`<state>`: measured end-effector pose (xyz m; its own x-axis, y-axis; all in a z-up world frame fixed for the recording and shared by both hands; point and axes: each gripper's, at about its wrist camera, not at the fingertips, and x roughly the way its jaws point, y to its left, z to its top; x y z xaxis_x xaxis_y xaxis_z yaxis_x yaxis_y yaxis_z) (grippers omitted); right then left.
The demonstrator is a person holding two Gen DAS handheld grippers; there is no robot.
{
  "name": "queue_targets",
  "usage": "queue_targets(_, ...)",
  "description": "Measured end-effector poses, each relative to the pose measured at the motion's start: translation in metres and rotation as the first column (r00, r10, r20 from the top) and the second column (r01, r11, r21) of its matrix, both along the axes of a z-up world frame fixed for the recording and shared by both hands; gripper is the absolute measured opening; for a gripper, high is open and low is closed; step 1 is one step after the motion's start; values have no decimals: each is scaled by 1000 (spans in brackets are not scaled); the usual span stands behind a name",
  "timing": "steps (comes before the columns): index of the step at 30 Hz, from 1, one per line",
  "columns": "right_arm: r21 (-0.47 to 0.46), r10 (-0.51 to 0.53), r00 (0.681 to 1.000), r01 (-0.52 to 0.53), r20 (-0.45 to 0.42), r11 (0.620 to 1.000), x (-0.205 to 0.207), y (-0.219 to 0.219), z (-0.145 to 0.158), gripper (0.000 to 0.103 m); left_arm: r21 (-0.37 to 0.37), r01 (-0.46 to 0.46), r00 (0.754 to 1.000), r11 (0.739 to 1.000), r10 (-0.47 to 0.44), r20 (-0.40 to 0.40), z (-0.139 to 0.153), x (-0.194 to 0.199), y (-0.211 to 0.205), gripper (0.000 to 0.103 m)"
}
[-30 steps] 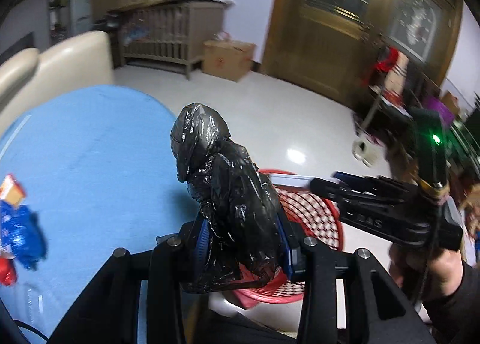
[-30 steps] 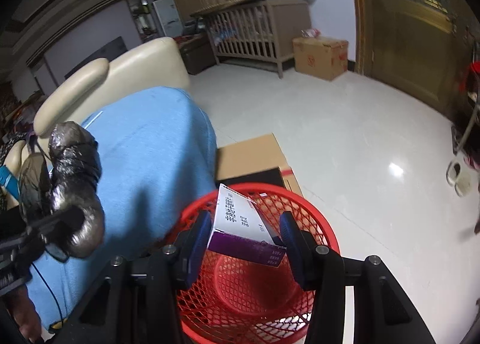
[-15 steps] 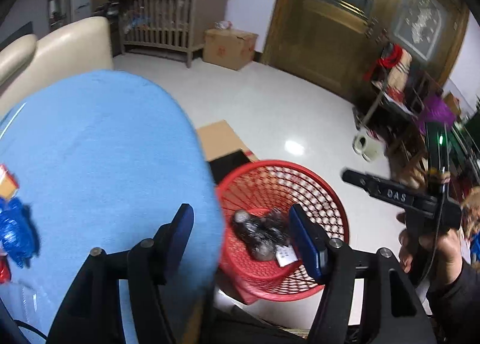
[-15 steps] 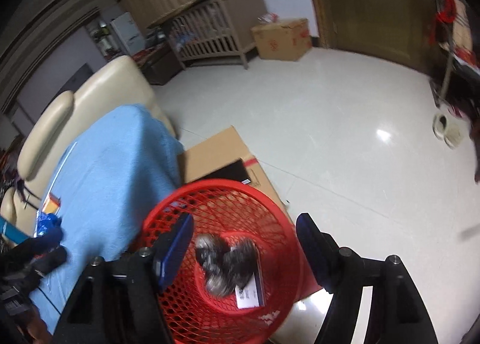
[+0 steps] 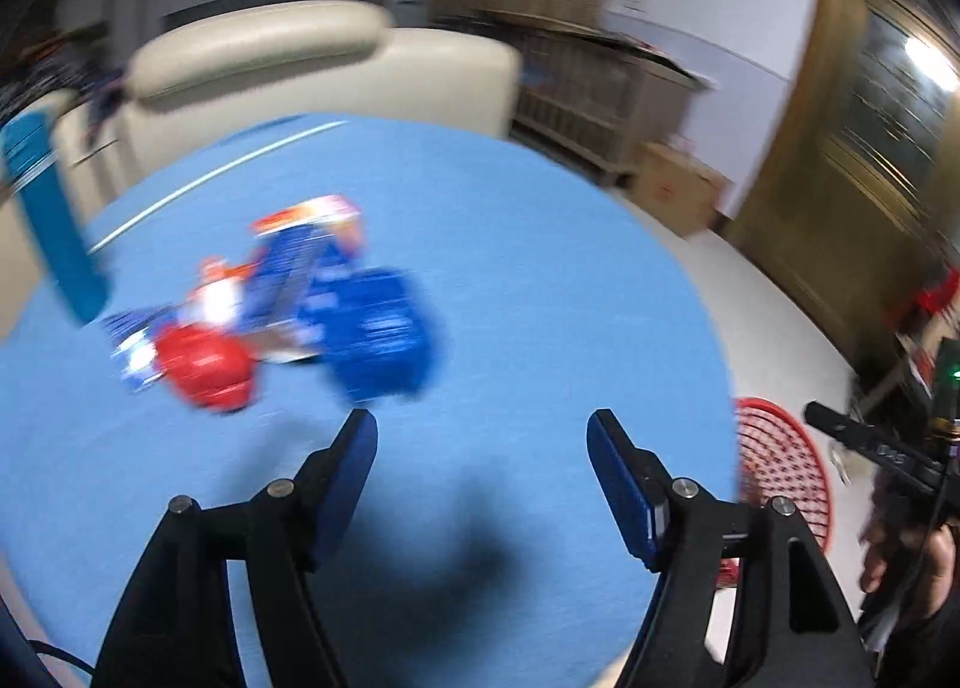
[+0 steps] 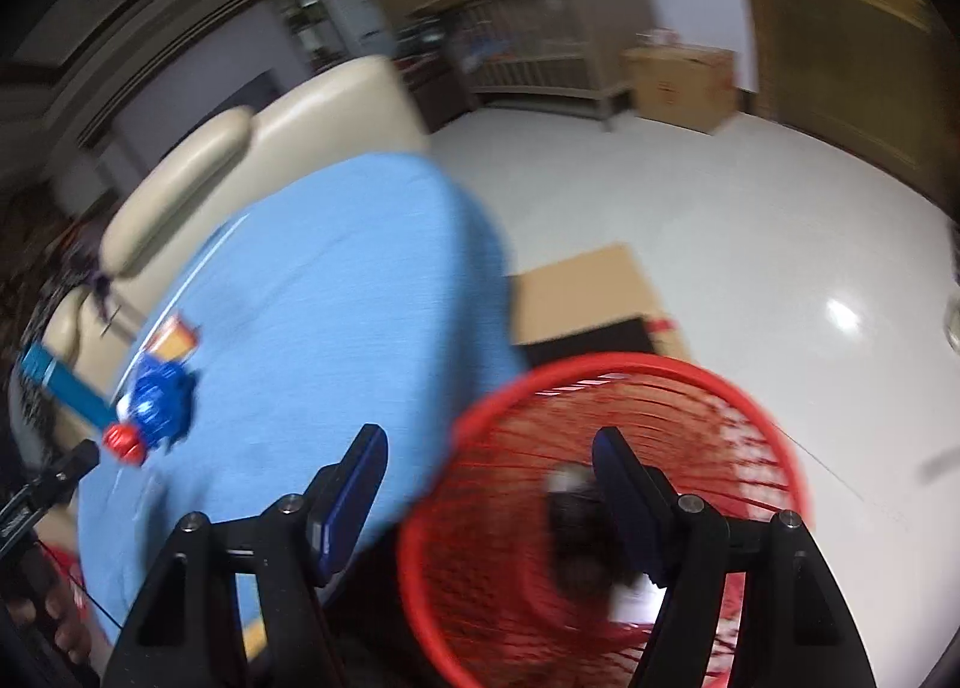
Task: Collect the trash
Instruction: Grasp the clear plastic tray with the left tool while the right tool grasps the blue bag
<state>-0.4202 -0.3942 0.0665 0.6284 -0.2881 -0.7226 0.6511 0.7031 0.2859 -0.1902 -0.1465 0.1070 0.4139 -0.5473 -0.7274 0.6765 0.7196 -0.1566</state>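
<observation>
My left gripper [image 5: 483, 436] is open and empty above the blue table [image 5: 540, 280]. Beyond it lies a blurred pile of trash: a blue crumpled wrapper [image 5: 378, 340], a red cap [image 5: 207, 367] and a blue-orange packet [image 5: 306, 244]. My right gripper [image 6: 489, 451] is open and empty, over the table's edge and the red mesh basket [image 6: 606, 514]. The black bag [image 6: 570, 520] and a white box lie inside the basket. The same trash pile [image 6: 153, 406] shows far left in the right wrist view. The basket [image 5: 780, 466] shows at the right in the left wrist view.
A teal box [image 5: 54, 220] stands at the table's far left. A cream sofa [image 5: 312, 64] is behind the table. Flat cardboard [image 6: 588, 292] lies on the white floor beside the basket. A wooden crib [image 6: 558, 40] and a carton [image 6: 681, 79] stand at the back.
Both grippers opened and dropped the black bag and the white box into the basket. Both then swung left toward the table; the left one now faces the trash pile.
</observation>
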Motion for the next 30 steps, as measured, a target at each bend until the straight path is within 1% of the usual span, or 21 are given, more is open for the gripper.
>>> queue_targets(3,-18,104,995,-104,-14,994,39,23,3,74,11,-100,995,995,100,-2,-8,18,37,74)
queue_targets(6,-39,223,975,-223,-17,974,85,53,8,75,5,-171,985,985,171,-29,-18,35,68,74)
queue_targets(9,-68,310,951,-310,-19,948,126,84,14,80,2,-213,976,977,213,-44,-25,42,84,74)
queue_targets(12,-89,390,921,-390,-25,916,167,111,18,81,3,-229,972,973,229,-48,-28,41,91,74)
queue_targets(14,-88,430,902,-431,-30,898,191,126,17,83,3,-235,971,972,235,-49,-31,41,94,74)
queue_targets(15,-84,439,898,-440,-31,894,201,130,17,83,1,-237,970,972,237,-50,-35,43,97,74)
queue_targets(17,-76,456,889,-458,-39,886,225,138,14,83,-4,-239,970,971,238,-51,-34,42,103,74)
queue_targets(21,-48,453,889,-456,-62,888,259,145,1,83,-15,-238,970,971,237,-55,-32,44,105,74)
queue_targets(24,-30,463,881,-467,-92,883,277,149,-11,83,-19,-237,970,971,236,-61,-33,47,107,74)
queue_targets(27,-31,464,876,-472,-130,881,290,156,-21,83,-18,-235,970,972,234,-66,-34,50,105,74)
queue_targets(30,-14,469,870,-476,-151,879,300,155,-32,83,-13,-222,974,975,221,-59,-35,52,99,74)
